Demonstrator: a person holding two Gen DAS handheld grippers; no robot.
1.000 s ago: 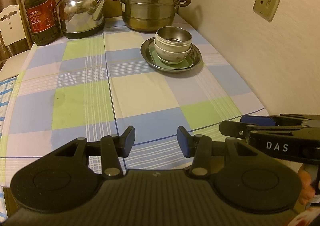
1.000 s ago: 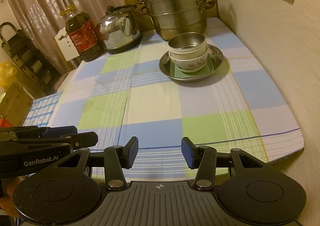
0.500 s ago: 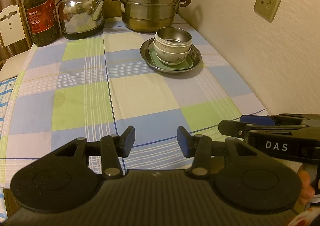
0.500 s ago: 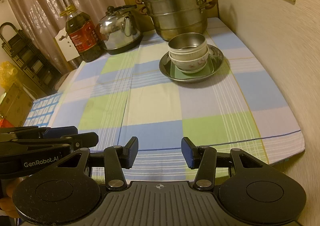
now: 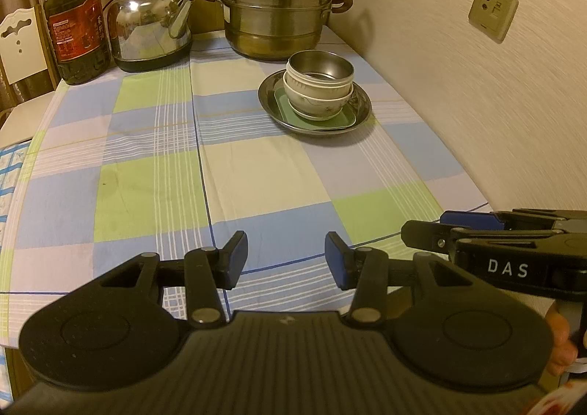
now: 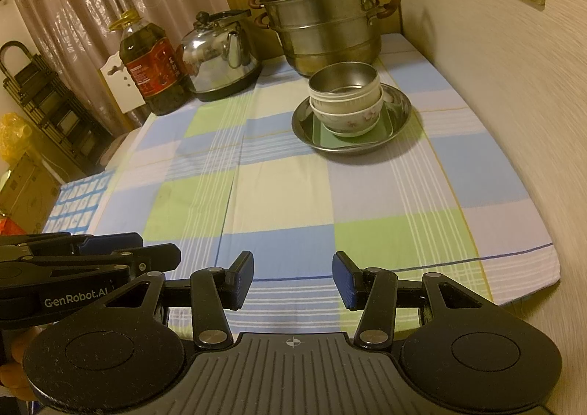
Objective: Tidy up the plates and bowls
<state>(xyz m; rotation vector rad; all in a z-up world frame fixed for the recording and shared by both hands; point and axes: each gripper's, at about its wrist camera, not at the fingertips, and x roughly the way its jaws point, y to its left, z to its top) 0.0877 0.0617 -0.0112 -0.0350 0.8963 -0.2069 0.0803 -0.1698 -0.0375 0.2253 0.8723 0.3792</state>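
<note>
Bowls (image 5: pixel 318 84) nested in one stack, steel bowl (image 6: pixel 345 79) uppermost; stack sits on green square plate (image 5: pixel 319 119), itself inside round steel dish (image 5: pixel 361 110); dish rests on checked tablecloth (image 5: pixel 256 173) near wall, just before steamer pot (image 5: pixel 275 7); my left gripper (image 5: pixel 286 261) low over near cloth edge, fingers spread, nothing between; my right gripper (image 6: pixel 292 279) just beside it, likewise spread and empty; both well apart from stack.

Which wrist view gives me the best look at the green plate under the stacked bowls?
The left wrist view: the green plate shows its front edge and right corner beside the stacked bowls, inside the metal dish. The right wrist view shows the green plate too, but mostly its left and front part.
</note>
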